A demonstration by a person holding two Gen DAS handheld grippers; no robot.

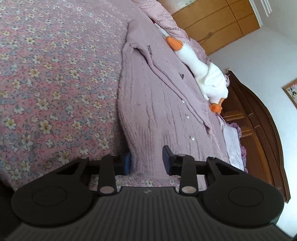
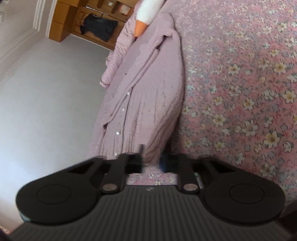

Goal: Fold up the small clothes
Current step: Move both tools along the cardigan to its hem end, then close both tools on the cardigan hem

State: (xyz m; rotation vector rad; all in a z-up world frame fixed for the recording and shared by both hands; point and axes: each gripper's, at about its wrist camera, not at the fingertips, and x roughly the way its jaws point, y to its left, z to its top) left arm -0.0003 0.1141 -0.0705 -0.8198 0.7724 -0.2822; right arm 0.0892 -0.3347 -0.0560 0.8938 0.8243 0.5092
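Observation:
A lilac knitted cardigan (image 1: pixel 157 96) with small pearly buttons lies stretched along the flowered bedspread (image 1: pixel 46 83). Its near end narrows into my left gripper (image 1: pixel 147 161), whose fingers are closed on a thick bunch of the knit. In the right wrist view the same cardigan (image 2: pixel 148 89) runs away from my right gripper (image 2: pixel 152 155), which is shut on a gathered edge of it just above the bedspread (image 2: pixel 241 92). This view is slightly blurred.
A white plush goose (image 1: pixel 204 74) with orange beak and feet lies along the cardigan's far side, also visible as the goose (image 2: pixel 146 11) at the top. A pink striped cloth (image 2: pixel 120 50), a dark wooden headboard (image 1: pixel 259 129) and a wardrobe (image 1: pixel 213 24) stand beyond.

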